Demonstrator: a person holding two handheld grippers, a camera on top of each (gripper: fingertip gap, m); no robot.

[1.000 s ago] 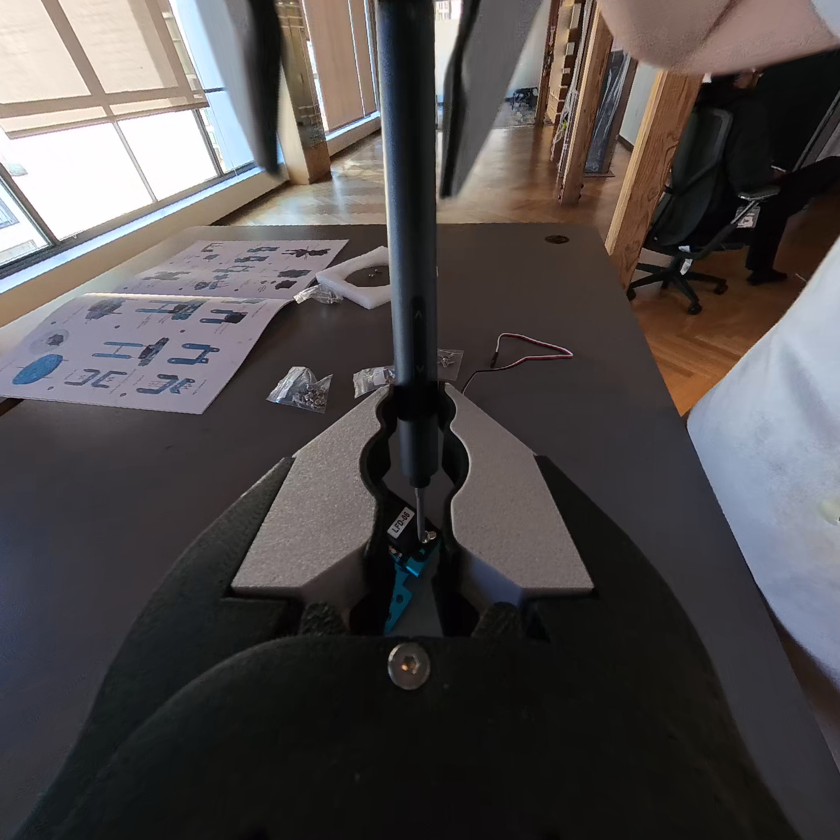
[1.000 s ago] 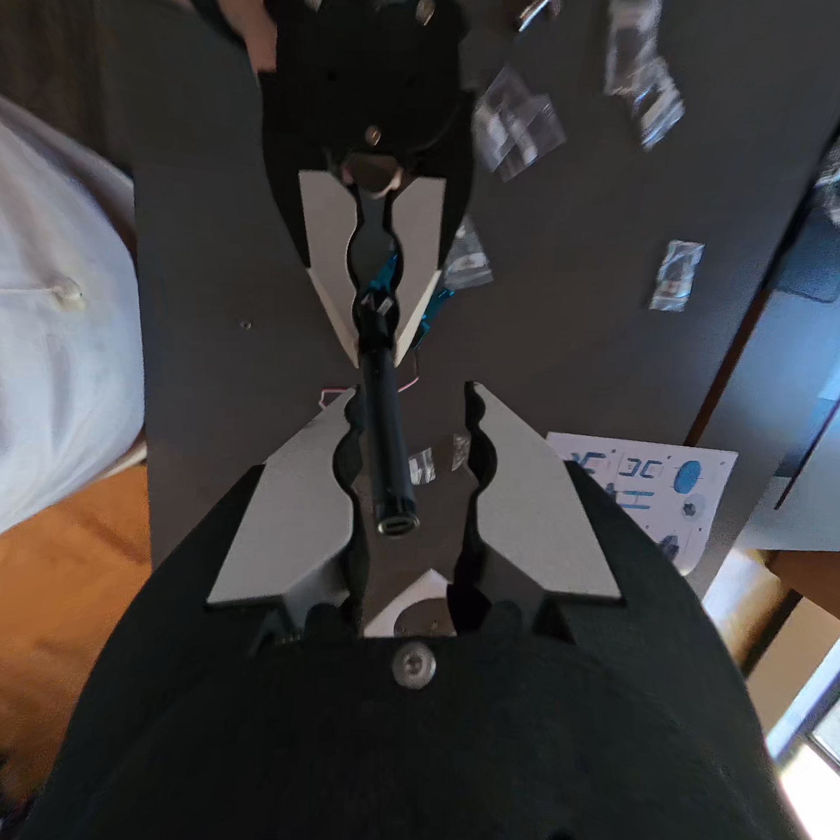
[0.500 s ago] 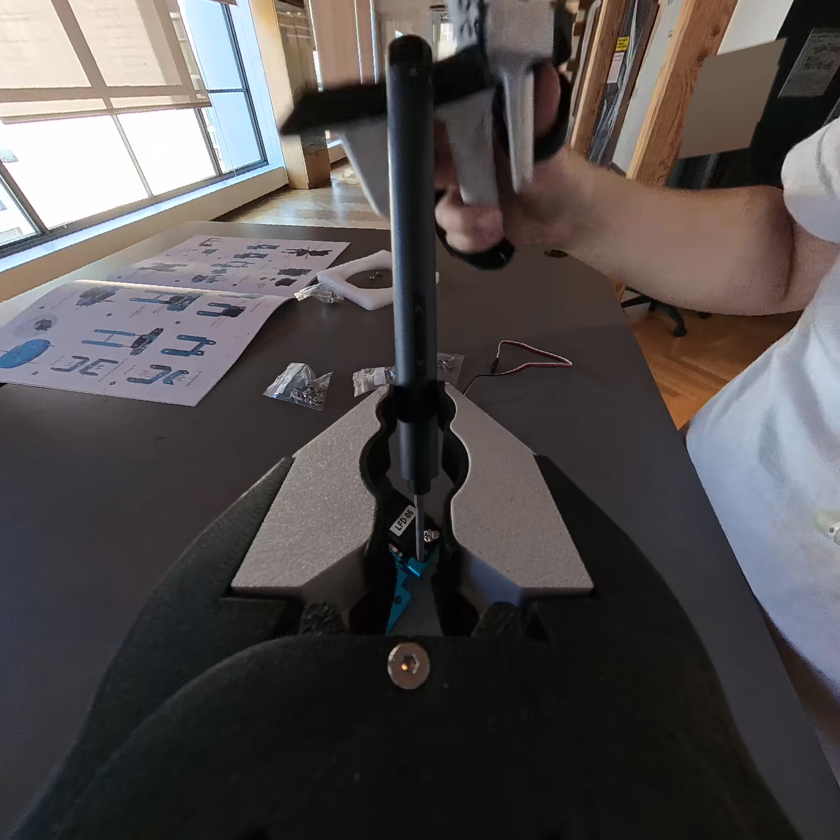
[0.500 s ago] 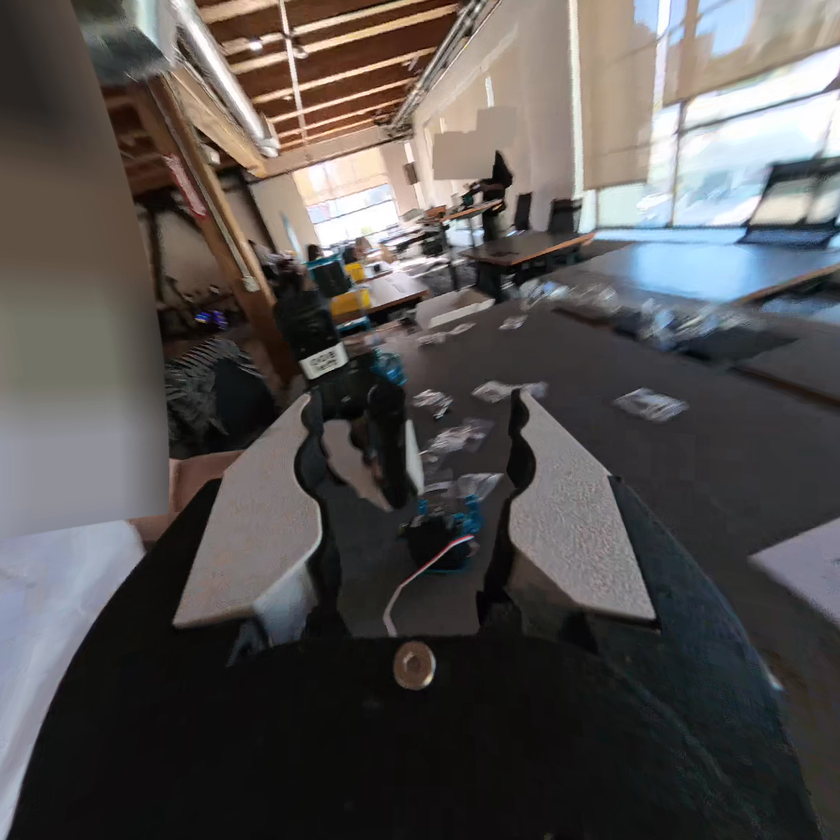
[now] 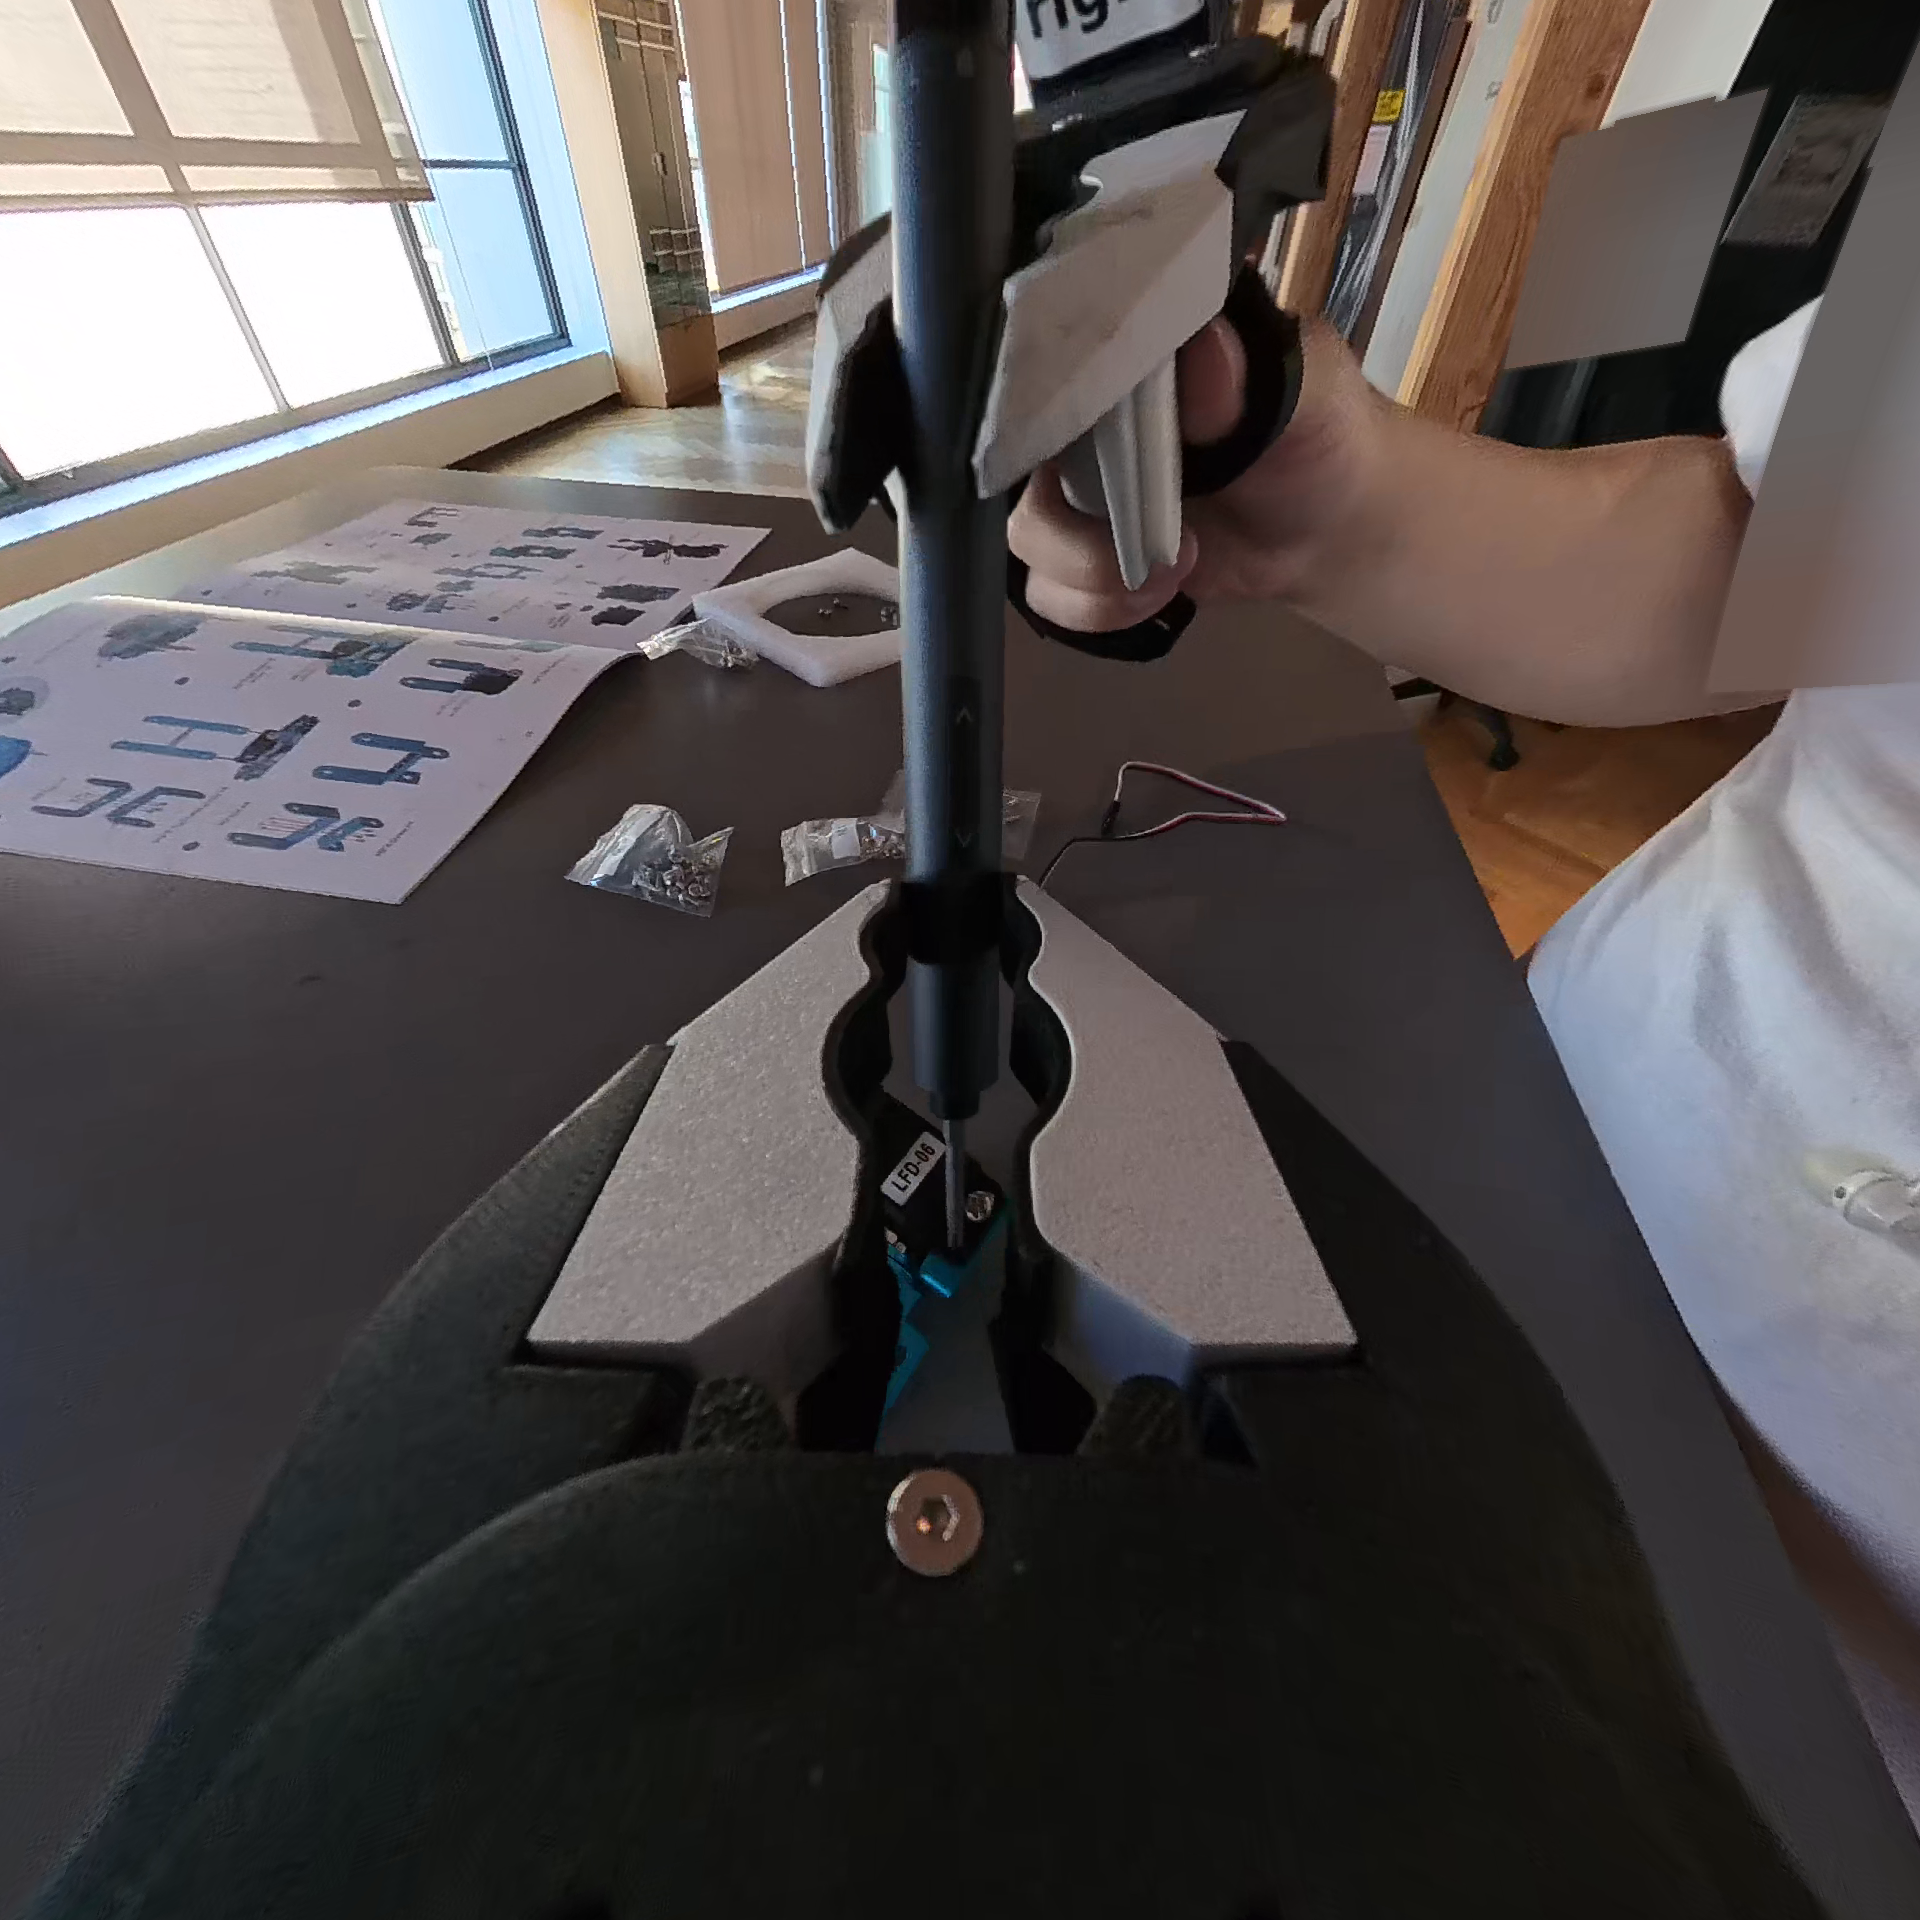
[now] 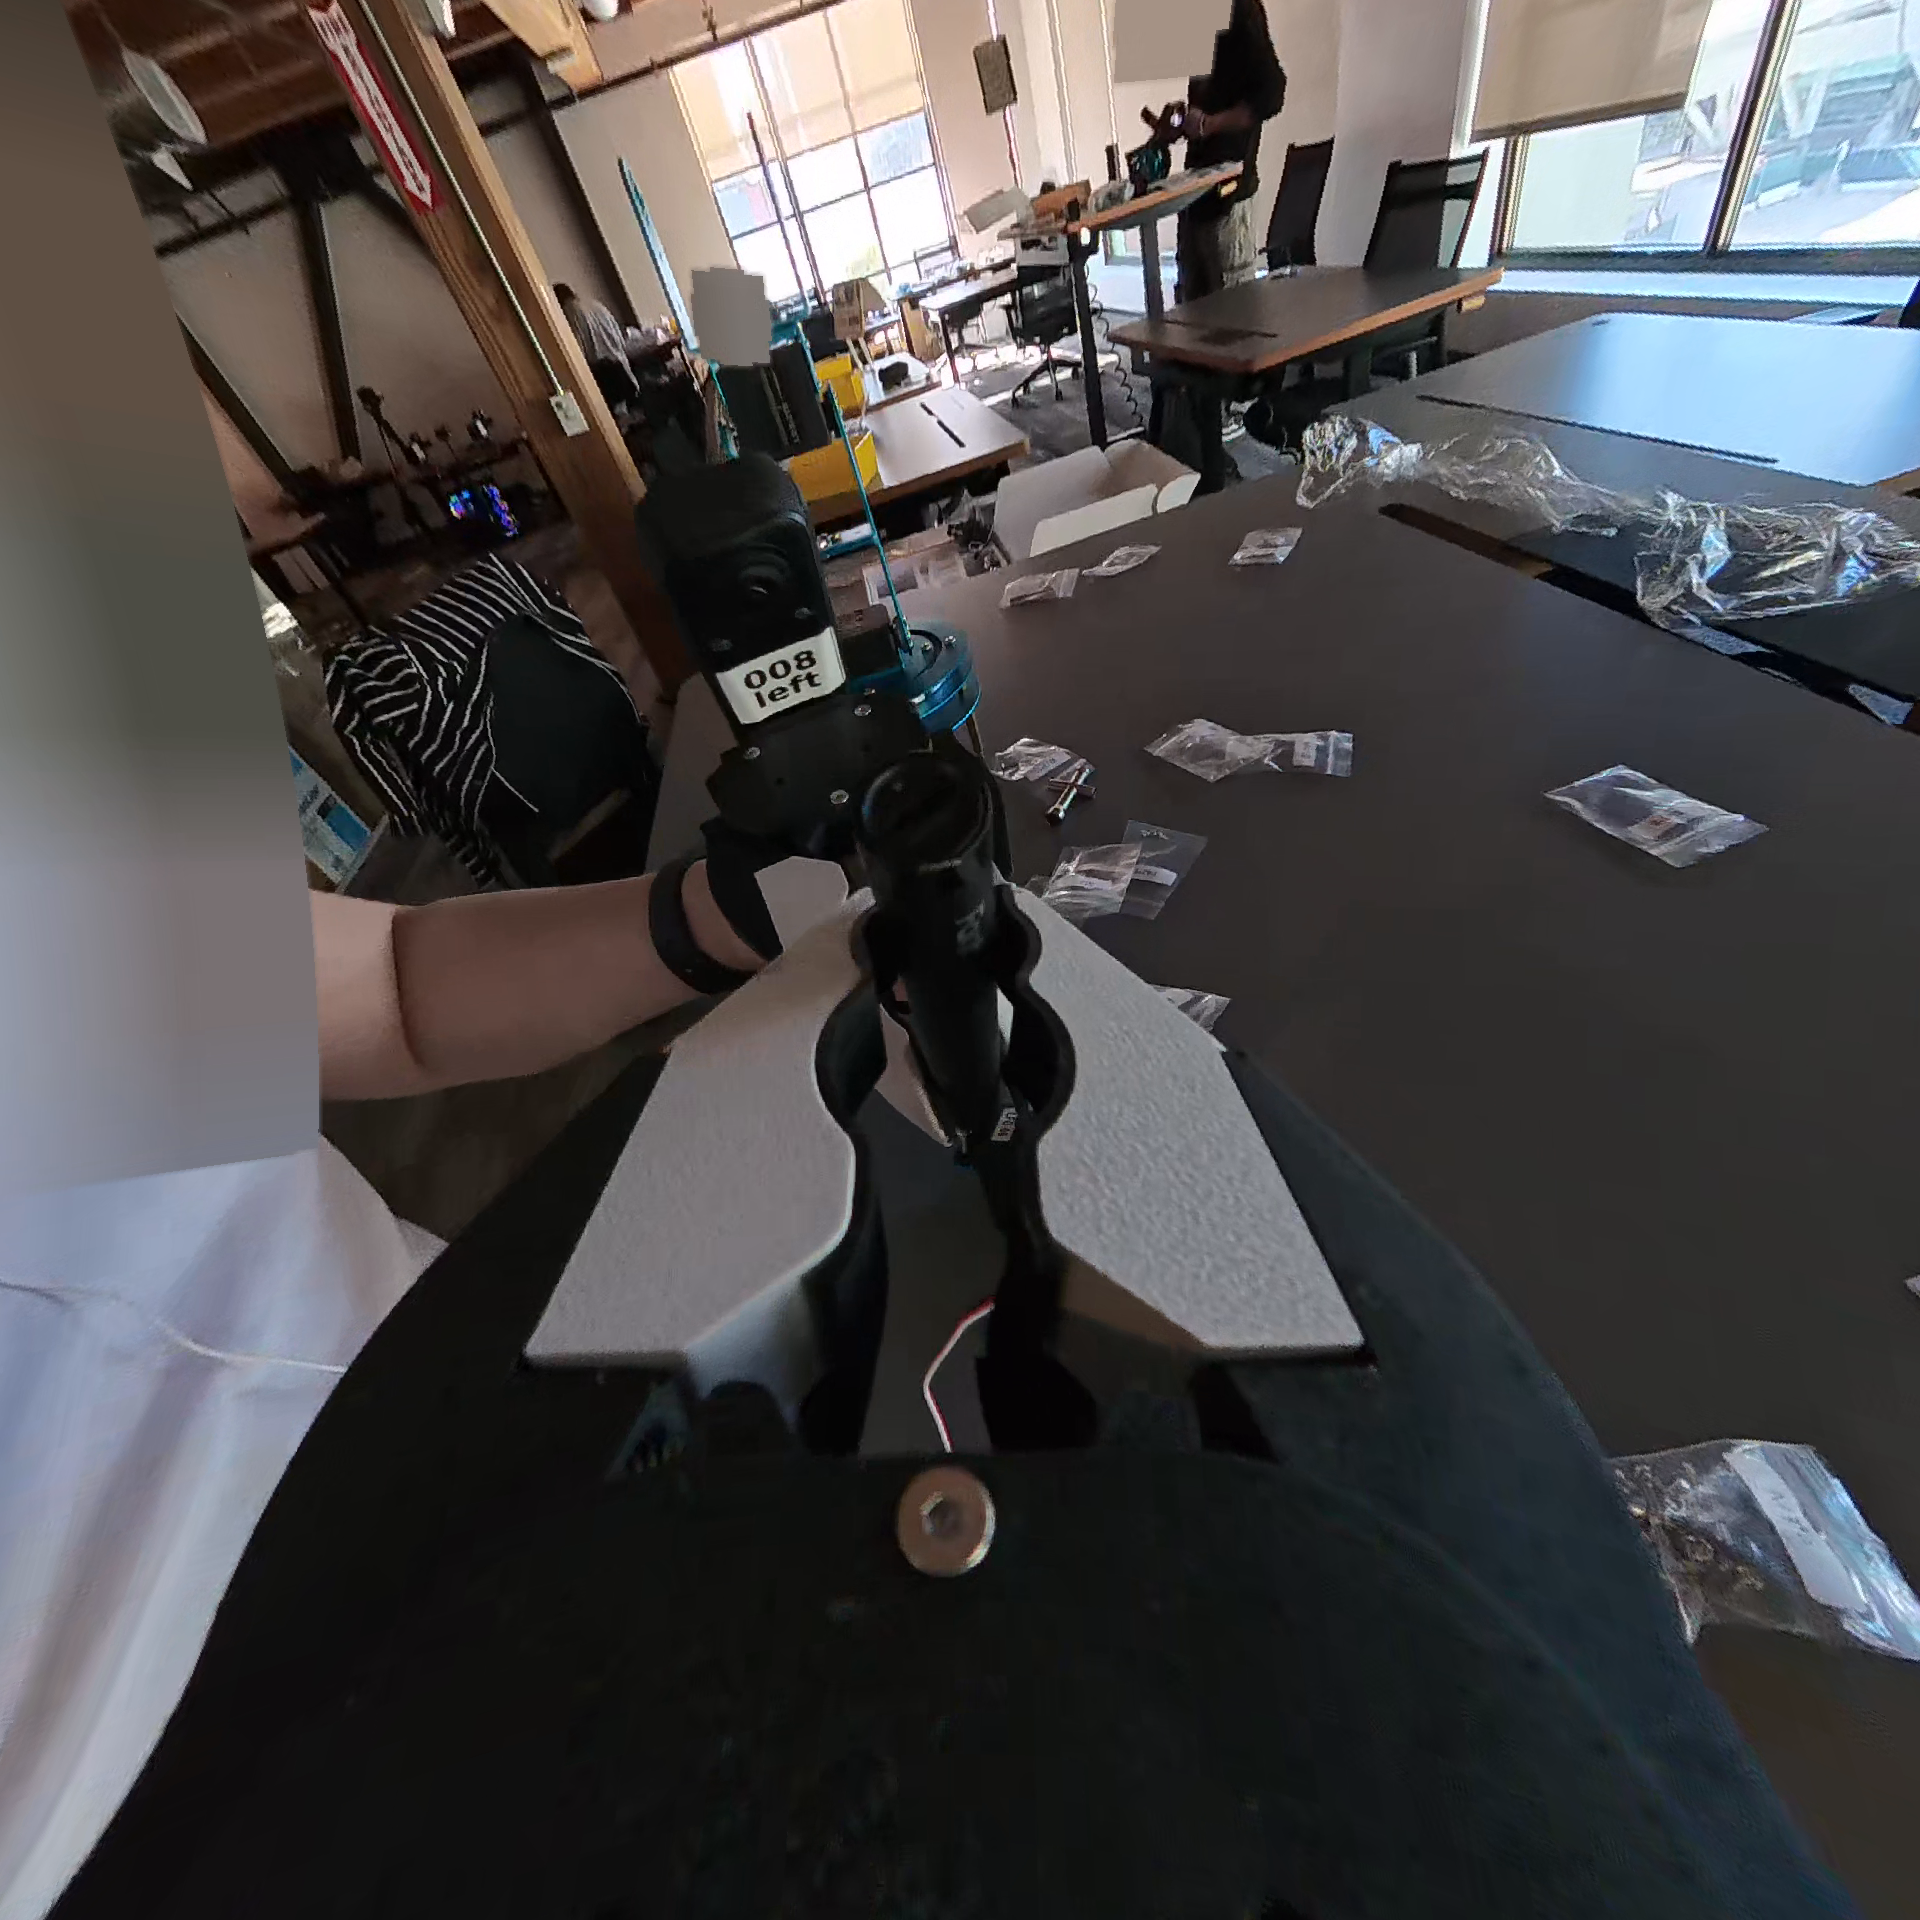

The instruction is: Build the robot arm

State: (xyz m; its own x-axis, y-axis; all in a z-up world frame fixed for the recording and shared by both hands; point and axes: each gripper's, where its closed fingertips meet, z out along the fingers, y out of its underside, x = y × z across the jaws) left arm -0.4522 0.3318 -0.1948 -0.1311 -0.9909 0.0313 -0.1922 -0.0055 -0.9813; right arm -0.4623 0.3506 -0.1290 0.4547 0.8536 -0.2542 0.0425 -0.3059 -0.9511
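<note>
In the left wrist view the left gripper (image 5: 951, 914) fills the lower half of the frame, its two pale fingers (image 5: 727, 1164) clenched on the lower barrel of a dark electric screwdriver (image 5: 951, 644) that stands nearly upright through the centre of the frame. The driver's thin bit comes down onto a small screw (image 5: 977, 1205) on top of a black servo with a blue bracket (image 5: 930, 1247), which sits low between the same fingers, near their base. In the upper centre the right gripper (image 5: 914, 436), held by a hand (image 5: 1195, 488), closes its two fingers around the driver's upper barrel, grasping it. On the dark table (image 5: 260, 1091) at the left lies one open instruction booklet (image 5: 281, 707); right of it sits one white foam square (image 5: 821, 623) with a small bag just beside it. Three small clear bags of hardware (image 5: 655, 862) lie in the middle of the frame, and one red, white and black wire (image 5: 1195, 810) trails right of the driver. In the right wrist view the right gripper (image 6: 940, 956) clamps the same screwdriver (image 6: 935, 935) at the frame's centre, with the left gripper's camera body (image 6: 758, 613) behind it and one forearm (image 6: 499, 987) at the left. Several clear parts bags (image 6: 1652, 816) are scattered across the table (image 6: 1455, 1039) on the right; I count about ten, though the far ones blur.
</note>
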